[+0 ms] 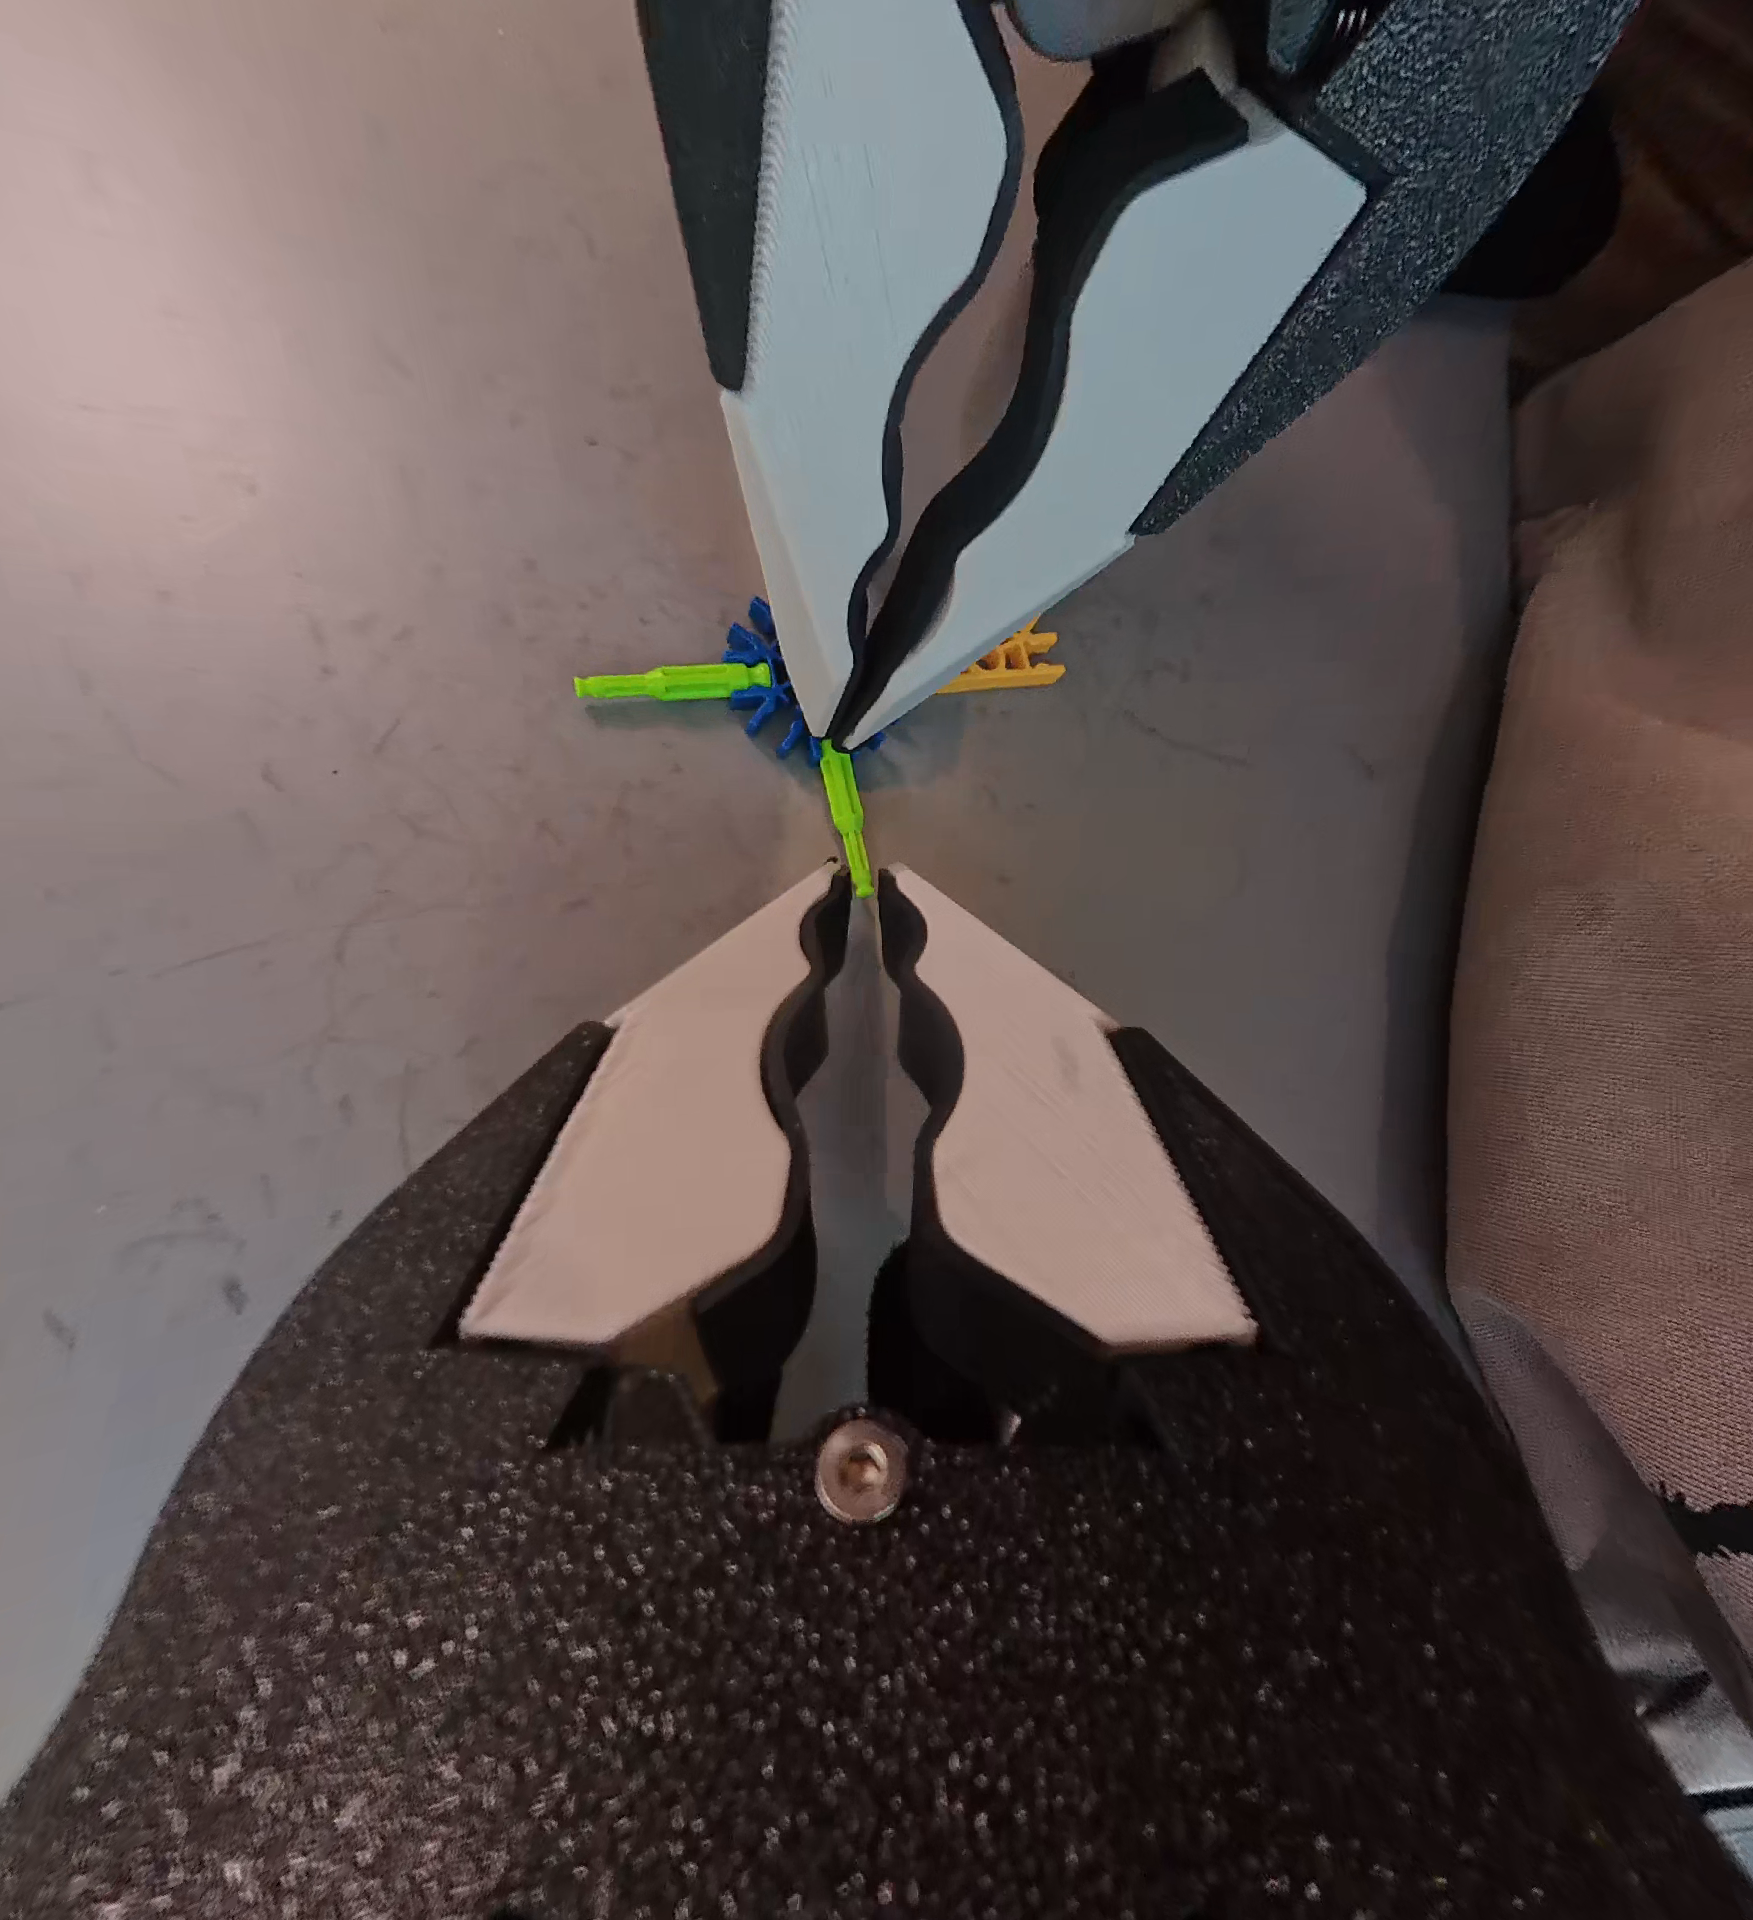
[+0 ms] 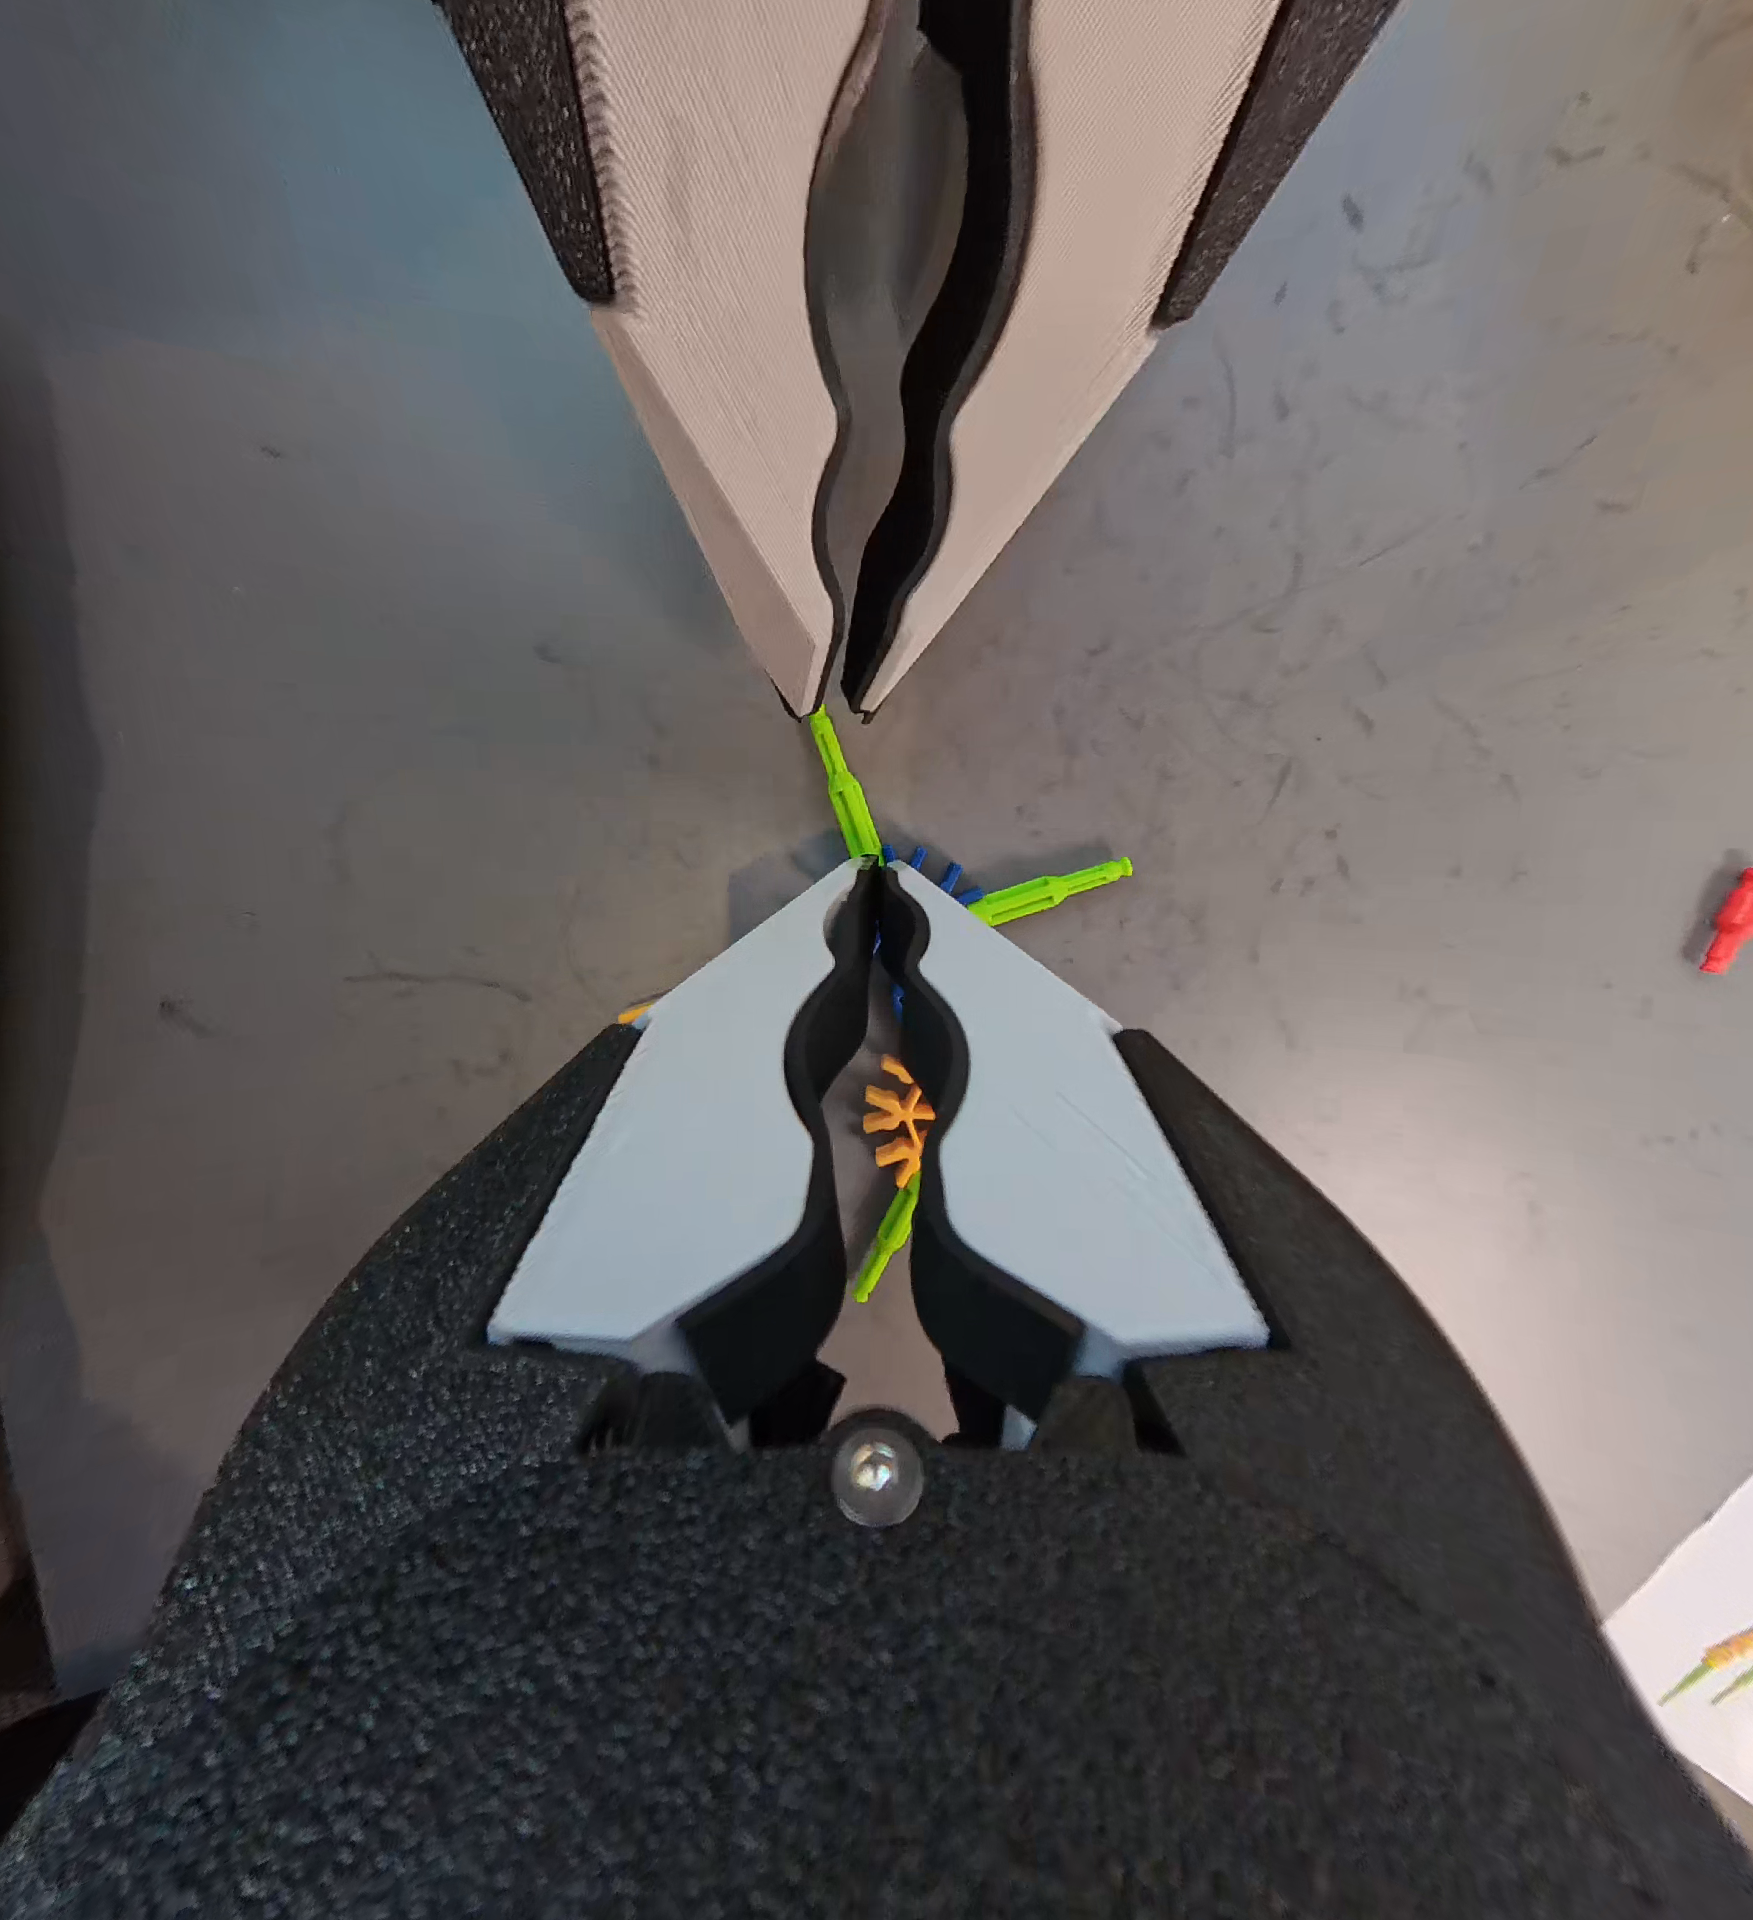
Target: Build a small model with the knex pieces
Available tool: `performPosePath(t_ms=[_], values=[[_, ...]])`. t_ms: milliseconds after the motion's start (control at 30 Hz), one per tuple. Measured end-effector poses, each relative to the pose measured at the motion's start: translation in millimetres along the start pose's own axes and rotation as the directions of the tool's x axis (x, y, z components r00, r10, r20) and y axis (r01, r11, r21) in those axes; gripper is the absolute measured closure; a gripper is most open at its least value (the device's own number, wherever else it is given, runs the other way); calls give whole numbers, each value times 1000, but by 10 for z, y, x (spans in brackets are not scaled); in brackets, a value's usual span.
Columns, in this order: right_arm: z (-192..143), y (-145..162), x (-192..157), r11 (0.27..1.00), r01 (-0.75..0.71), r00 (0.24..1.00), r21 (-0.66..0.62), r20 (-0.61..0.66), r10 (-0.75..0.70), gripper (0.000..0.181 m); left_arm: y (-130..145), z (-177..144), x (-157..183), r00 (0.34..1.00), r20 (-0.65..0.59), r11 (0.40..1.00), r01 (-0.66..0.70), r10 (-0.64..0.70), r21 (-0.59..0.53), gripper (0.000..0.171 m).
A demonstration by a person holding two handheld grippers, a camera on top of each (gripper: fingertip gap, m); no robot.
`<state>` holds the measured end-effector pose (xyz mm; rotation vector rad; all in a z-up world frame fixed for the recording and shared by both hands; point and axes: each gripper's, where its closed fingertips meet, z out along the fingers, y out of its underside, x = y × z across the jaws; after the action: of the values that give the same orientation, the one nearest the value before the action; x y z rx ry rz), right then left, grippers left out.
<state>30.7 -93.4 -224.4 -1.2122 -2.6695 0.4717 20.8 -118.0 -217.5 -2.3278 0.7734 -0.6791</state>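
The right gripper (image 2: 870, 878) is pinching, jaws closed, the blue hub (image 1: 763, 675) end of a green rod (image 1: 844, 805) on the table (image 1: 228, 623). The left gripper (image 1: 861, 883) is sitting narrowly parted around the rod's free tip, not clamping. Another green rod (image 1: 669, 683) is sticking out sideways, with a yellow piece (image 1: 1007, 665) beside the hub; keeping both grippers in line with the rod seems wise.
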Motion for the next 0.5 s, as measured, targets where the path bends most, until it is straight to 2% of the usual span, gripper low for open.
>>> performPosePath(t_ms=[133,233,367,500], values=[[-1,-7,0,1000,-8,1000,1,21,8,181,53,73,8,1000,10,999,-23,24,-32,167],[-11,-37,34,995,-23,1000,95,-6,23,181,55,71,8,1000,4,999,-12,12,-30,167],[-239,-41,7,951,-155,988,266,20,156,159,56,69,9,1000,3,1000,-13,13,-28,167],[-255,227,-17,936,-237,967,262,-31,253,144,42,49,20,1000,-19,1000,-7,6,-14,166]])
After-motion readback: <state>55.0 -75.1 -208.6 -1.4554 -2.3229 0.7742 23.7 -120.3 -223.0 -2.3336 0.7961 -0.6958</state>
